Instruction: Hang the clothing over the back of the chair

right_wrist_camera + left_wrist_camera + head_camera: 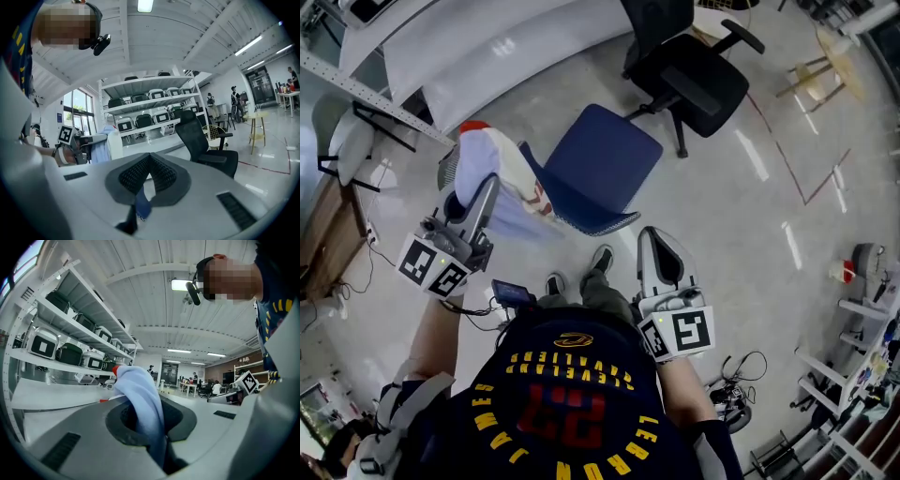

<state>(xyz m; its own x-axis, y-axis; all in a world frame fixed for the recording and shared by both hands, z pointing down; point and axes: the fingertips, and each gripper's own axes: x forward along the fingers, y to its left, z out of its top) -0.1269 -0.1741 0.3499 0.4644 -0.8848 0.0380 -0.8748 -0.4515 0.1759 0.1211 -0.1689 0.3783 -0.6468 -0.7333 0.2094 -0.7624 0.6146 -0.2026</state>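
Observation:
The clothing (492, 173), white and pale blue with red trim, hangs bunched at the left of the blue chair (600, 169), against its backrest edge. My left gripper (487, 192) is shut on it. In the left gripper view the pale blue cloth (140, 399) rises from between the closed jaws of the left gripper (152, 432). My right gripper (659, 242) is just right of the chair's near edge, shut and empty. In the right gripper view the pads of the right gripper (149, 164) meet, and a sliver of blue chair shows below them. The clothing (101, 147) is at the left there.
A black office chair (694, 75) stands beyond the blue one. A long white counter (487, 42) runs along the back left. A wooden stool (825, 66) is at the far right. Shelves of cases (150, 110) line the wall. My feet (602, 258) are near the chair.

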